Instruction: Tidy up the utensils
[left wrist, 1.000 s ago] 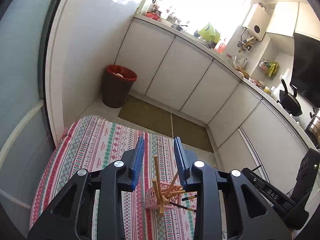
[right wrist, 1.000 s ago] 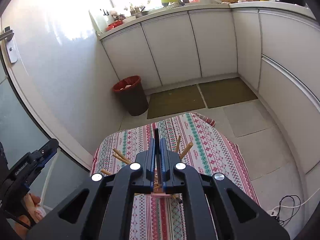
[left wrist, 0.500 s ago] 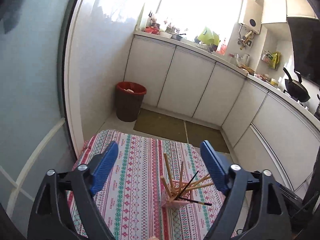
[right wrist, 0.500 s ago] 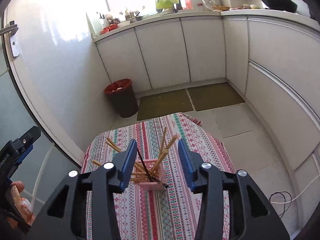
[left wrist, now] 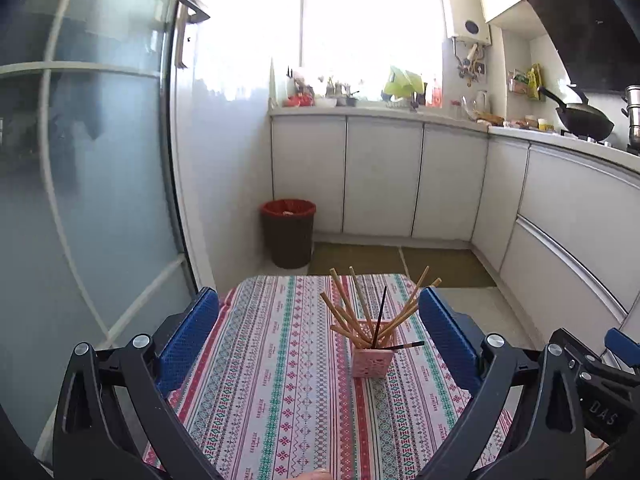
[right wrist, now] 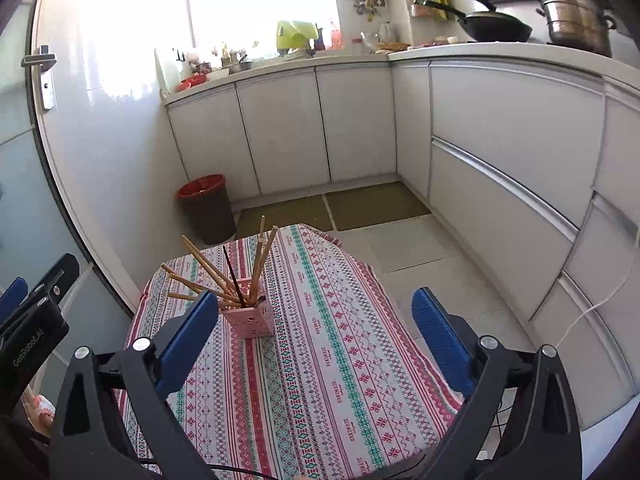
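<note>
A pink holder (left wrist: 372, 362) stands on the surface (left wrist: 280, 380), which is covered by a striped patterned cloth, nearer its far edge than its near one. A fan of wooden chopsticks (left wrist: 348, 312) leans out of it in several directions, with one thin dark stick (left wrist: 379, 316) upright among them; a second dark stick lies almost level across the rim, and how it rests there is hard to make out.

The left gripper (left wrist: 319, 338) is spread wide with nothing between its blue pads, held back from the holder. The right gripper (right wrist: 316, 338) is equally wide and empty; its left pad (right wrist: 188, 344) overlaps the holder's lower corner in the right wrist view, hiding the chopstick bases there. The near edge of the surface is cut off behind both gripper bodies.
</note>
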{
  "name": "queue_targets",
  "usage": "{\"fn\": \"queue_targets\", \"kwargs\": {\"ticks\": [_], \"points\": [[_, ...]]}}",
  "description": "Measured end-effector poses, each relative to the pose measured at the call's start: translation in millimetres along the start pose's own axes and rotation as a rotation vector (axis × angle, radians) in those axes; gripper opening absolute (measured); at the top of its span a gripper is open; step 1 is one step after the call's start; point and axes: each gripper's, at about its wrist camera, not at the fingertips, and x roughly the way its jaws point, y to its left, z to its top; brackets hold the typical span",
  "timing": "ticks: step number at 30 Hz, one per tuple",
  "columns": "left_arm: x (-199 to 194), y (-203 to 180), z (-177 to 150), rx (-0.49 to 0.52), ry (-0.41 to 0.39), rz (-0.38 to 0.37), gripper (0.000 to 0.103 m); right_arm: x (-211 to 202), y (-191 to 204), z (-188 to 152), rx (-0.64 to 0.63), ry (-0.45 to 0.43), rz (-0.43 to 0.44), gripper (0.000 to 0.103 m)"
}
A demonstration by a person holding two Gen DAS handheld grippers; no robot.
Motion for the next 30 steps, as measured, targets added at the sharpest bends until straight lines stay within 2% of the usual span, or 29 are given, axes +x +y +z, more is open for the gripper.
{"fn": "queue_targets", "kwargs": {"ticks": [4,5,8,13,18,30], "points": [[-20.2,-4.3,-17.1,0.009,0.114,-0.055,0.096,-35.2,-4.0,-24.3,-0.041,-0.065,-0.056,0.096],[-27.7,-6.0,-21.2,0.011,0.112,-0.055,0.096,-41.3,-5.0,-29.8,-0.047,-0.067,-0.073,0.096],[-47.3,-12.9,-26.6,0.035,0.082,-0.046,0.096,-51.9,-8.6,-40.5,-0.037,0.001,-0.092,0.096],[-56.1,-15.9,-28.1,0.057,0.082,-0.014,0.096,-66.4,-15.5,-43.2,-0.025,-0.020,-0.140,0.096],[-56.3,-21.0,-35.6,0.074,0.119,-0.041,0.096,-67.3,-21.7,-41.0,0.007,0.001,-0.113,0.096],[-53.0,-20.8,-40.6,0.065,0.135,-0.038,0.096,-61.1,-20.8,-39.6,0.003,0.022,-0.102,0.096]]}}
